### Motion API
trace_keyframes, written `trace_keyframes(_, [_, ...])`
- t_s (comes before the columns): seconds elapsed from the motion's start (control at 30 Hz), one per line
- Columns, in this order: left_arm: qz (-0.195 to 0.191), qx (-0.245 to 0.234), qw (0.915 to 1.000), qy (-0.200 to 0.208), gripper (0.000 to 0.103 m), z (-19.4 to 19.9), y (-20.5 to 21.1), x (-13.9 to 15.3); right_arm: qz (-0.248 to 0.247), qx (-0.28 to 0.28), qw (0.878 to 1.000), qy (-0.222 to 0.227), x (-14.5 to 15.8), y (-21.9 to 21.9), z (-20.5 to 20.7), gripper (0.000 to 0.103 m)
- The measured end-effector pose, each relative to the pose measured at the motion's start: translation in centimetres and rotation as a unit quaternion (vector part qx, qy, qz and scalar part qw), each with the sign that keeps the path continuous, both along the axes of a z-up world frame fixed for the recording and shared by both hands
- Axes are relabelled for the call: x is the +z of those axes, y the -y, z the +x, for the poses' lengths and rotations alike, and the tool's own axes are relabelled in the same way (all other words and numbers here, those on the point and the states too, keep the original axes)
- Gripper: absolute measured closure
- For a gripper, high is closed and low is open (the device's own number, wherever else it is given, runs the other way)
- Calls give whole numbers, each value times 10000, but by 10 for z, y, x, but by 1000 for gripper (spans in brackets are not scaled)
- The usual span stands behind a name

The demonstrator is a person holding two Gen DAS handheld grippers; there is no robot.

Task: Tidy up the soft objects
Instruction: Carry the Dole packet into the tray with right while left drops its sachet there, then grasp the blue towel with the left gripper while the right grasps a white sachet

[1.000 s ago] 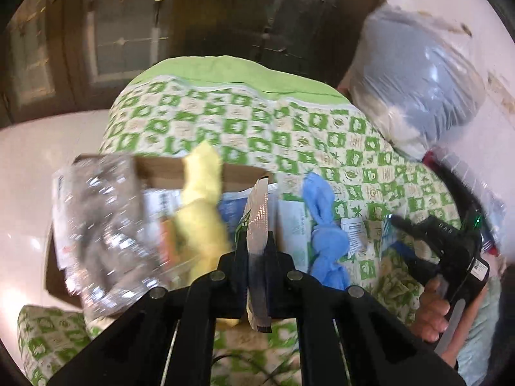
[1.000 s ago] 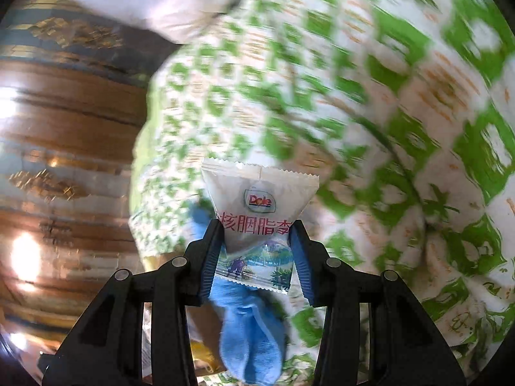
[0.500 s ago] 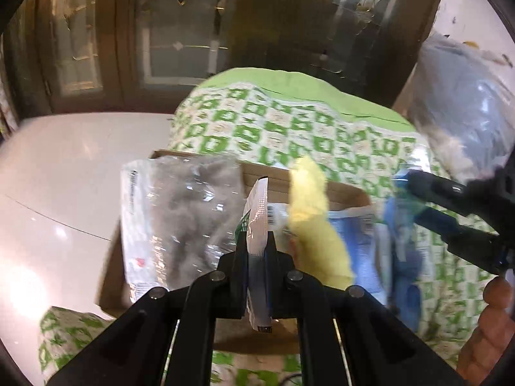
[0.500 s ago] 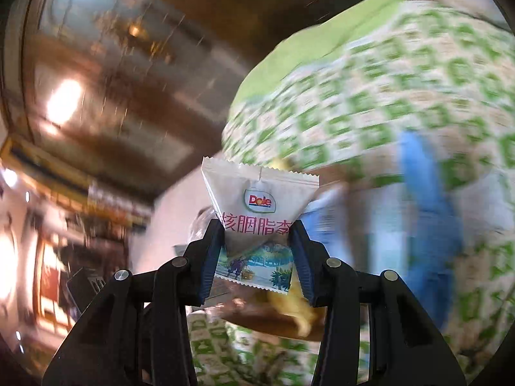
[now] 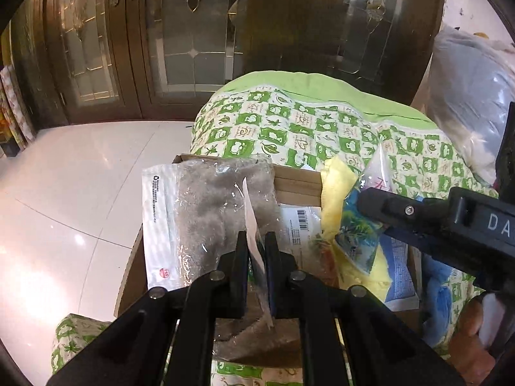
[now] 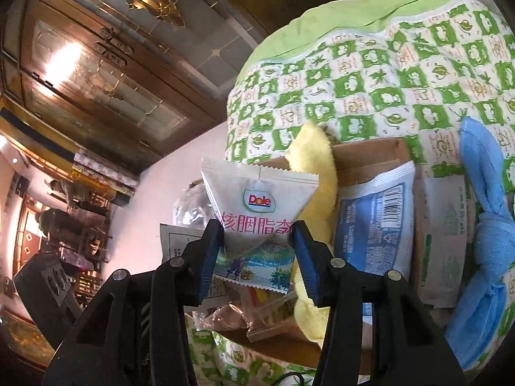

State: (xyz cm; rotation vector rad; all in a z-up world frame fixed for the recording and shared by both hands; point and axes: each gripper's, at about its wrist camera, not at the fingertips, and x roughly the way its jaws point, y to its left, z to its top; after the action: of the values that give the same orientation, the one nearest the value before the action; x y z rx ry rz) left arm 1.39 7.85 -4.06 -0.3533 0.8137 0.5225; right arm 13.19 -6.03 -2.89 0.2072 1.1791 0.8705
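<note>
A cardboard box (image 5: 296, 180) lies on a green-checked quilt (image 5: 289, 125). It holds a clear bag of grey fabric (image 5: 206, 212), a yellow cloth (image 5: 334, 189) and a blue-white pouch (image 6: 373, 222). My left gripper (image 5: 256, 257) is shut on a thin white packet (image 5: 252, 228), seen edge-on, above the box. My right gripper (image 6: 257, 254) is shut on a white Dole snack packet (image 6: 257, 206) over the box; that packet also shows in the left wrist view (image 5: 363, 228). A blue cloth (image 6: 482, 225) lies on the quilt right of the box.
A white-green sachet (image 6: 447, 234) lies between the box and the blue cloth. Glossy white floor (image 5: 64, 193) and dark wooden glass-door cabinets (image 5: 193, 32) lie beyond the quilt. A plastic bag of grey stuffing (image 5: 466, 96) sits far right.
Both grippers have swung left over the box, keeping their packets. The right gripper with the Dole packet has moved in above the yellow cloth.
</note>
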Motion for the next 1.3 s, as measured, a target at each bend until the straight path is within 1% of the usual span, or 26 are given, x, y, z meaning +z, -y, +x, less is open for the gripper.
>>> trace_keyframes(0.17, [-13, 118, 9999, 25, 93, -3, -2, -1, 18, 74, 9999, 71, 3, 0, -3, 55])
trace_keyframes(0.27, [136, 212, 9997, -11, 85, -2, 0, 0, 99, 85, 9999, 83, 4, 0, -1, 40])
trace_keyframes(0.3, [224, 256, 9994, -10, 78, -3, 1, 1, 171, 110, 9998, 53, 4, 0, 0, 40])
trace_keyframes(0.33, [294, 292, 9991, 23, 68, -4, 2, 3, 199, 124, 9997, 46, 5, 1, -1, 40])
trace_keyframes(0.43, [477, 367, 9981, 116, 54, -6, 4, 8, 209, 116, 9997, 98, 7, 2, -2, 40])
trace_keyframes(0.53, [687, 382, 9968, 126, 52, -7, 9, 14, 268, 55, 9996, 46, 9, 7, -1, 40])
trace_keyframes(0.83, [968, 173, 9952, 19, 52, -8, 28, 22, 597, -234, 9976, -247, 12, 36, 7, 40])
trace_keyframes(0.87, [948, 142, 9954, 23, 52, -9, 31, 24, 639, -256, 9972, -281, 12, 40, 8, 40])
trace_keyframes(0.9, [847, 46, 9964, 65, 52, -9, 33, 27, 696, -308, 9966, -311, 14, 48, 10, 40])
trace_keyframes(0.97, [527, -218, 9981, 222, 52, -9, 39, 28, 758, -454, 9957, -295, 19, 64, 15, 40])
trace_keyframes(1.0, [316, -409, 9982, 305, 52, -7, 45, 33, 798, -603, 9946, -269, 22, 77, 20, 40])
trace_keyframes(1.07, [142, -734, 9965, 362, 52, 1, 60, 40, 822, -1026, 9910, -236, 27, 109, 34, 40])
trace_keyframes(1.1, [56, -917, 9952, 352, 52, 6, 68, 42, 725, -1358, 9878, -220, 27, 128, 42, 40])
trace_keyframes(1.17, [-140, -1333, 9906, 255, 52, 22, 89, 44, 336, -2283, 9729, -151, 21, 175, 55, 40])
trace_keyframes(1.2, [-242, -1520, 9879, 204, 52, 31, 100, 44, 206, -2538, 9668, -200, 17, 188, 58, 40])
trace_keyframes(1.23, [-362, -1737, 9841, 118, 52, 41, 113, 43, 73, -2911, 9561, -317, 9, 209, 62, 40])
trace_keyframes(1.27, [-477, -1967, 9793, 14, 52, 52, 126, 41, -4, -3164, 9474, -472, 0, 222, 66, 40])
trace_keyframes(1.3, [-542, -2095, 9763, -69, 52, 60, 136, 39, -13, -3396, 9376, -745, -12, 236, 69, 40])
